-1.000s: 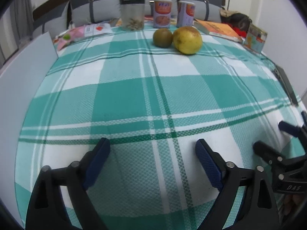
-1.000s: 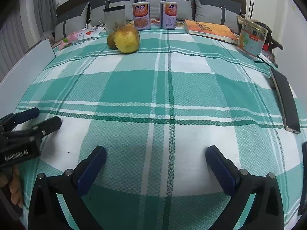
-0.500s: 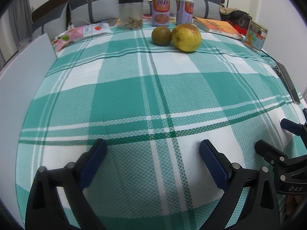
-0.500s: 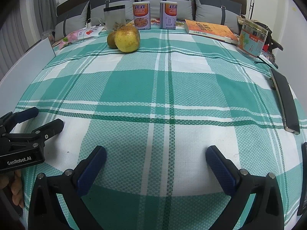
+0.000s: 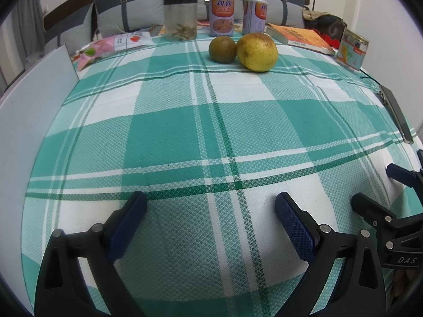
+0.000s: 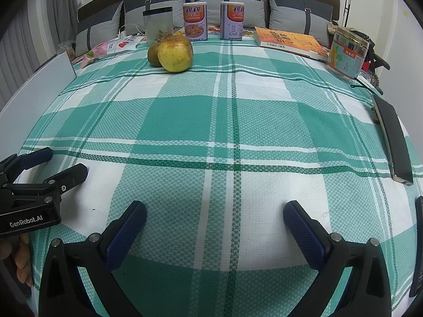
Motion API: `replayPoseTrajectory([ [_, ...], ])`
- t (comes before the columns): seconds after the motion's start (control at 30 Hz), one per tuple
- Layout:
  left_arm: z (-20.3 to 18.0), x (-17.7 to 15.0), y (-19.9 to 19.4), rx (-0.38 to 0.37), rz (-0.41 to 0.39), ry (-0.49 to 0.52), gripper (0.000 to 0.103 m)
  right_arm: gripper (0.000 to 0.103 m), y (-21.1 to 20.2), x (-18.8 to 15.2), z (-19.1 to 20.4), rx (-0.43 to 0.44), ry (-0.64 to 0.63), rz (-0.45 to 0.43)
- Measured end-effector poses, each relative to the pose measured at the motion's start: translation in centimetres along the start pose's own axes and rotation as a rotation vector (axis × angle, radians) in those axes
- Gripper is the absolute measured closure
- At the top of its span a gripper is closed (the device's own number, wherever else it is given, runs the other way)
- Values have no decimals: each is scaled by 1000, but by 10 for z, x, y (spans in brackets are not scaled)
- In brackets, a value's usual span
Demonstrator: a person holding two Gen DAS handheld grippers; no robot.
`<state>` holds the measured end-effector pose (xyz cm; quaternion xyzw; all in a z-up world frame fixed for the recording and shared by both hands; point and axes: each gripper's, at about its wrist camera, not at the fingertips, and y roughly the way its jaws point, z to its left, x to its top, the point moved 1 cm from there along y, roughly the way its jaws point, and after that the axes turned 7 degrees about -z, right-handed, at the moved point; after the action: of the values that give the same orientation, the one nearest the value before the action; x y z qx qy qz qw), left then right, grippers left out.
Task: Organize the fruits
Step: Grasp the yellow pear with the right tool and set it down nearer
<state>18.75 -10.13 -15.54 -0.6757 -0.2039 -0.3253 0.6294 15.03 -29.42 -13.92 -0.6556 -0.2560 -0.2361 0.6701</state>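
Now both grippers, left gripper (image 5: 211, 206) and right gripper (image 6: 214, 215), are hanging wide apart, empty; the round yellow fruit (image 5: 257, 51) and smaller green-brown fruit (image 5: 222, 49) are seemingly touching on the green-checked cloth (image 5: 185, 132).

Each camera sits just behind its own tongs, low over the near edge of the checked tablecloth (image 5: 169, 137), angled down and facing the cushions at 12 o'clock. Both views share the yellow fruit (image 5: 257, 51), the green fruit (image 5: 222, 49) and the two cans. The right tongs (image 5: 380, 187) appear at 4 o'clock in the left view, the left tongs (image 6: 56, 162) at 8 o'clock in the right.
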Motion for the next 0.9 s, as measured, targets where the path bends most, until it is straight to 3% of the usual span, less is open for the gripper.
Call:
replayPoseTrajectory([
  [0.1, 0, 0, 0, 0, 0, 0, 4, 0, 0, 2, -1, 14, 3, 16],
  [0.2, 0, 0, 0, 0, 0, -1, 4, 0, -1, 22, -13, 100, 70, 19],
  [0.43, 0, 0, 0, 0, 0, -1, 4, 0, 38, 141, -6, 246, 80, -32],
  [0.57, 0, 0, 0, 0, -1, -2, 4, 0, 74, 179, 32, 241, 4, -15],
  [0.67, 0, 0, 0, 0, -1, -2, 4, 2, 107, 193, 59, 154, -44, 45],
  [0.77, 0, 0, 0, 0, -1, -2, 4, 12, 137, 192, 68, 39, -73, 143],
  [0.87, 0, 0, 0, 0, -1, -2, 4, 52, 147, 187, 55, 41, -20, 171],
  [0.9, 0, 0, 0, 0, -2, -3, 4, 52, 142, 186, 50, 44, 2, 155],
])
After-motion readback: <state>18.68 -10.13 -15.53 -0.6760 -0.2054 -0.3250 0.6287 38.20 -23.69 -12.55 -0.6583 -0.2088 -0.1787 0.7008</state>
